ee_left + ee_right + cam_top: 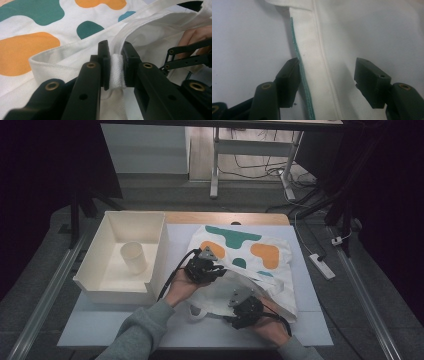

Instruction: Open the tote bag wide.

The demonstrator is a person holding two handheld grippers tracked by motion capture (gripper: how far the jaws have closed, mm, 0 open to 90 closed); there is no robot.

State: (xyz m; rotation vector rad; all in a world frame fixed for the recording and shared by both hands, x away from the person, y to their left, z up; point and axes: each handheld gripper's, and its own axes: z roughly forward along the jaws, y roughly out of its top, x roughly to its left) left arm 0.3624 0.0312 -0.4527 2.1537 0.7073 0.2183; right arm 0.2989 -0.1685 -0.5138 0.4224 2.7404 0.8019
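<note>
A white cloth tote bag [260, 252] printed with green and orange blobs lies on the white table mat [310, 320]. My left gripper [222, 269] is at the bag's near left edge, and in the left gripper view it [116, 50] is shut on a white woven strap [116, 75] beside the bag's open rim [45, 62]. My right gripper [231, 315] rests low at the bag's front. In the right gripper view it [327, 72] stands open, its jaws on either side of a flat white band [312, 50] with green edge stitching, not touching it.
A white open box [95, 285] stands at the left of the table with a white cup [134, 257] upright inside. The bag's loose handle loop [197, 312] lies near the front edge. A power strip [322, 266] lies on the floor to the right.
</note>
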